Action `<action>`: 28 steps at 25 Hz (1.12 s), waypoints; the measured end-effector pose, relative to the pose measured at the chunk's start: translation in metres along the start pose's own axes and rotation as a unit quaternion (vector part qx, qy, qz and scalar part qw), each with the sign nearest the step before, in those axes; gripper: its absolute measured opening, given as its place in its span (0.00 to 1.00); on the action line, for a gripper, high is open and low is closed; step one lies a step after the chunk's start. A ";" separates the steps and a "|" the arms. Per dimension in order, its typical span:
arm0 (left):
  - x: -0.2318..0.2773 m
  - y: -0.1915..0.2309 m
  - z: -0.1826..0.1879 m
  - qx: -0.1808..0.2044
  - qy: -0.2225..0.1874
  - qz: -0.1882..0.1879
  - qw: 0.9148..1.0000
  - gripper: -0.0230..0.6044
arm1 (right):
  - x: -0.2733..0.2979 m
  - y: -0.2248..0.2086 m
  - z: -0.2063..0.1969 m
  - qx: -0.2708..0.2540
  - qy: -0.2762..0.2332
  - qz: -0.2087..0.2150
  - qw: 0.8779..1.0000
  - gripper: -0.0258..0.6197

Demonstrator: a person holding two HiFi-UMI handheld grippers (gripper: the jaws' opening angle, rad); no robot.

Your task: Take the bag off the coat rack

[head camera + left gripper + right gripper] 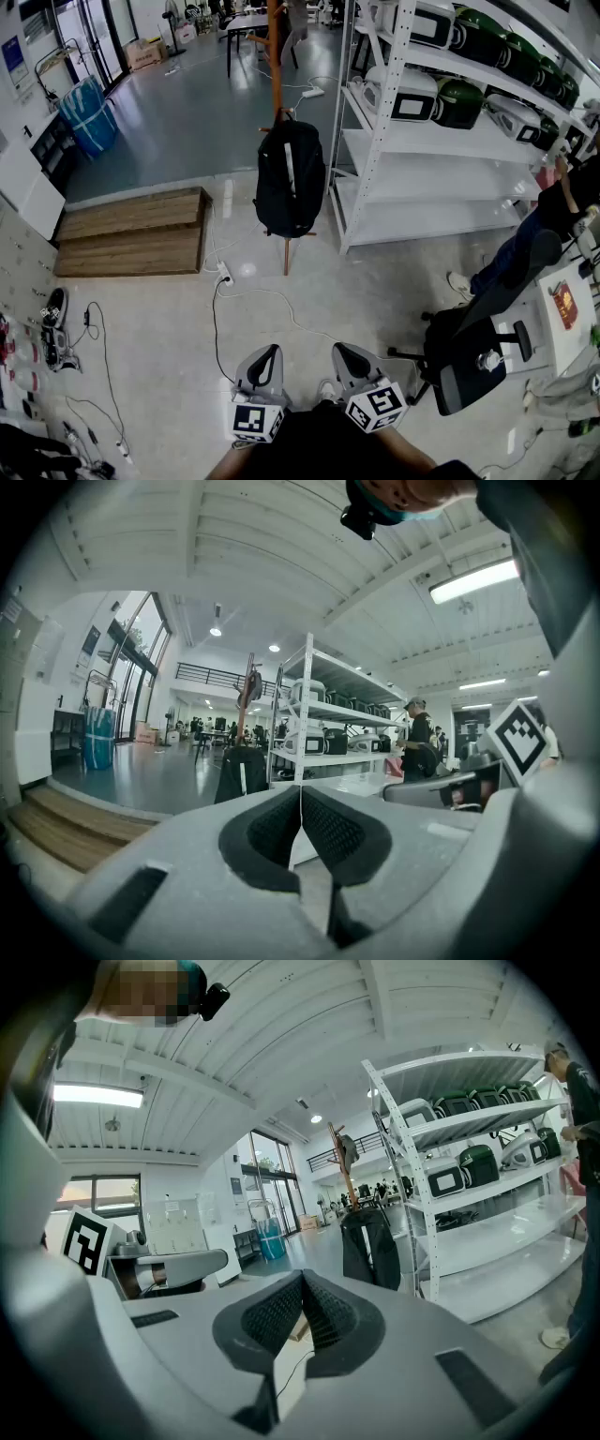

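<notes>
Black bag [291, 178] covers the lower pole of the coat rack [276, 56].

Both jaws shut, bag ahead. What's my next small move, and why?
Probably walk forward toward the coat rack: the black bag hangs on it well beyond the left gripper and right gripper, both shut and empty, out of reach.

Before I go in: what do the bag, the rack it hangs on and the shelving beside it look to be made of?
Bag: black woven fabric, probably nylon; matte, soft sagging shape, pale strip down the front.
Coat rack: wood, judging by the orange-brown pole and feet; smooth finish.
Shelving: likely white-painted metal; slim uprights, flat, slightly glossy boards.
</notes>
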State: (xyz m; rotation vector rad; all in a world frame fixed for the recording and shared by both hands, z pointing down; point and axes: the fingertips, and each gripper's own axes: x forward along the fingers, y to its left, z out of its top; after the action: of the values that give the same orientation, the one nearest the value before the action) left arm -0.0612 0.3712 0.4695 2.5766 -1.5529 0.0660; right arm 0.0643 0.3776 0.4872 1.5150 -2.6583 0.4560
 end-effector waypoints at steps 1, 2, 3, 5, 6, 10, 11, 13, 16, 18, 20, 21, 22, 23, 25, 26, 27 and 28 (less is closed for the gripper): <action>0.001 0.000 -0.001 0.000 0.000 0.000 1.000 0.06 | 0.001 0.000 0.000 -0.001 0.000 0.001 1.000 0.06; 0.001 0.000 -0.001 -0.001 0.001 -0.001 1.000 0.07 | 0.001 0.000 0.000 -0.002 0.000 0.001 1.000 0.06; 0.002 0.000 -0.002 -0.002 0.002 -0.001 1.000 0.06 | 0.001 0.000 0.000 -0.003 0.000 0.002 1.000 0.06; 0.002 -0.002 -0.004 -0.001 0.003 -0.001 1.000 0.07 | 0.001 -0.002 0.000 -0.003 0.000 0.002 1.000 0.06; 0.003 -0.002 -0.004 -0.001 0.004 -0.001 1.000 0.07 | 0.001 -0.003 0.000 -0.003 0.000 0.003 1.000 0.06; 0.005 -0.005 -0.002 0.001 0.002 -0.001 1.000 0.07 | -0.001 -0.003 0.000 -0.004 0.002 0.009 1.000 0.06; 0.005 -0.006 -0.001 0.001 0.001 -0.001 1.000 0.07 | -0.001 -0.003 0.000 -0.006 0.002 0.010 1.000 0.06; 0.006 -0.007 -0.001 0.000 0.002 0.000 1.000 0.07 | -0.001 -0.003 0.001 -0.009 0.005 0.015 1.000 0.06; 0.007 -0.011 -0.003 -0.001 0.004 0.003 1.000 0.07 | -0.002 -0.006 0.000 -0.009 0.006 0.021 1.000 0.06; 0.009 -0.015 -0.004 -0.001 0.005 0.006 1.000 0.07 | -0.003 -0.010 0.001 -0.003 0.002 0.023 1.000 0.06; 0.010 -0.018 -0.005 -0.002 0.006 0.010 1.000 0.07 | -0.005 -0.014 0.003 0.004 -0.002 0.026 1.000 0.06; 0.012 -0.019 -0.005 -0.003 0.006 0.013 1.000 0.07 | -0.006 -0.016 0.004 0.005 -0.003 0.028 1.000 0.06; 0.014 -0.020 -0.005 -0.003 0.007 0.016 1.000 0.06 | -0.007 -0.019 0.005 0.005 -0.003 0.030 1.000 0.06; 0.016 -0.022 -0.005 -0.003 0.007 0.018 1.000 0.07 | -0.008 -0.022 0.005 0.004 -0.003 0.032 0.999 0.06; 0.021 -0.025 -0.003 -0.001 0.006 0.023 1.000 0.07 | -0.011 -0.029 0.005 0.000 -0.002 0.036 0.999 0.06; 0.023 -0.027 -0.002 0.001 0.005 0.026 1.000 0.07 | -0.013 -0.032 0.005 -0.002 0.000 0.039 0.999 0.06; 0.026 -0.029 -0.001 0.002 0.005 0.030 1.000 0.06 | -0.015 -0.036 0.005 -0.002 0.001 0.043 0.999 0.06; 0.028 -0.031 0.001 0.004 0.003 0.034 0.999 0.07 | -0.016 -0.040 0.005 -0.002 0.002 0.045 0.999 0.06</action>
State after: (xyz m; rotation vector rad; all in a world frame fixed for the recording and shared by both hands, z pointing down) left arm -0.0206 0.3612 0.4691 2.5262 -1.6415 0.0866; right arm 0.1069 0.3711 0.4886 1.3963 -2.7313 0.4567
